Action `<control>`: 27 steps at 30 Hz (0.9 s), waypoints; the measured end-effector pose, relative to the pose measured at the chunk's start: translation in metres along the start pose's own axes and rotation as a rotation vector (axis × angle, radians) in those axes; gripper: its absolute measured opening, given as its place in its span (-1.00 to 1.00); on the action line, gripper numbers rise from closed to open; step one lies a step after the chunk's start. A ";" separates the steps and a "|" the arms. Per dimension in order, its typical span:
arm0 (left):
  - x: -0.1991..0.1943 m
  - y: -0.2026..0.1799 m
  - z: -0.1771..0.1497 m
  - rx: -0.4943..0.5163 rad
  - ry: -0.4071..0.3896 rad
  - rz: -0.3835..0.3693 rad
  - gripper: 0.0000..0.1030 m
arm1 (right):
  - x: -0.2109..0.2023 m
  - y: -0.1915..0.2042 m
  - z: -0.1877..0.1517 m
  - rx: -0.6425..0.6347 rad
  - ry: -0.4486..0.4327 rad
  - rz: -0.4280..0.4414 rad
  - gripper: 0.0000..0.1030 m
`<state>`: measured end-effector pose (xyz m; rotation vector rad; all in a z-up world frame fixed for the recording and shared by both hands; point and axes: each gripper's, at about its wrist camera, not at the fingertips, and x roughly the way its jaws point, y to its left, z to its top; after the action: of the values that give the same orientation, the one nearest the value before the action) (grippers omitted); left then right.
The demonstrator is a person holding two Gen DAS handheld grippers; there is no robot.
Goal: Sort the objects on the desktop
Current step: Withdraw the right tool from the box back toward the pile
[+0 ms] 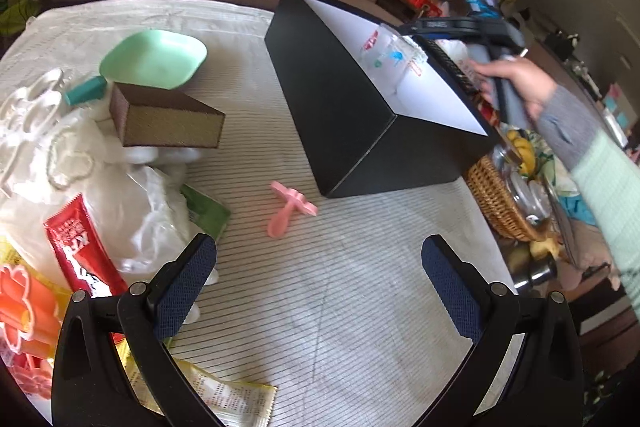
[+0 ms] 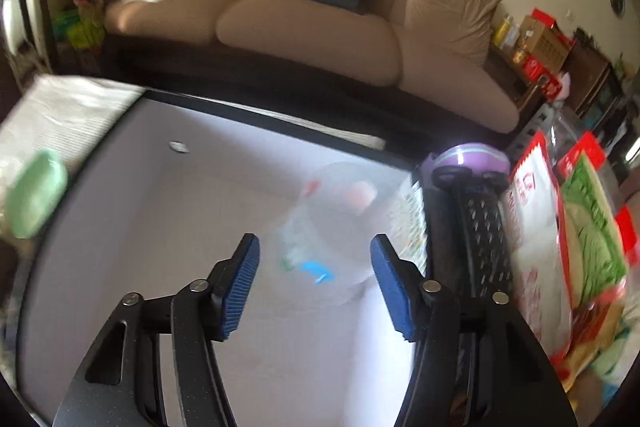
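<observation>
My left gripper (image 1: 319,241) hangs open over the striped tablecloth (image 1: 320,307), with nothing between its blue pads. A small pink spoon (image 1: 286,211) lies just beyond it. Behind the spoon stands a black box (image 1: 340,99) with a white inside. A person's hand holds my right gripper (image 1: 424,27) over the box's far rim. In the right wrist view, that gripper (image 2: 316,243) is open above the box floor (image 2: 160,227). A clear plastic wrapper (image 2: 332,227) with blue, green and red print lies blurred below the pads, apart from them. The wrapper (image 1: 390,57) also shows inside the box.
At the left lie a green plate (image 1: 154,61), a brown sponge block (image 1: 168,117), white plastic bags (image 1: 152,219), a red sachet (image 1: 80,247) and a yellow packet (image 1: 224,399). A wicker basket (image 1: 496,203) stands off the table's right edge. Snack packets (image 2: 532,227) and a purple bowl (image 2: 472,157) crowd beside the box.
</observation>
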<state>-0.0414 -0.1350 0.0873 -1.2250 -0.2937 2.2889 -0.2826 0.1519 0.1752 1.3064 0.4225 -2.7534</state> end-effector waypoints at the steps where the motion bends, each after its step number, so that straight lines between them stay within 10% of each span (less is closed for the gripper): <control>1: -0.001 -0.001 0.000 0.008 -0.007 0.014 1.00 | -0.012 0.004 -0.006 0.013 0.003 0.027 0.27; 9: -0.011 -0.011 0.009 0.022 -0.057 0.069 1.00 | -0.093 0.042 -0.062 0.045 -0.042 0.148 0.38; 27: -0.092 -0.069 0.023 0.084 -0.237 -0.009 1.00 | -0.231 0.068 -0.144 0.021 -0.133 0.100 0.43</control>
<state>0.0047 -0.1255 0.1942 -0.9101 -0.2838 2.4149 -0.0155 0.1124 0.2509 1.1079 0.3103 -2.7471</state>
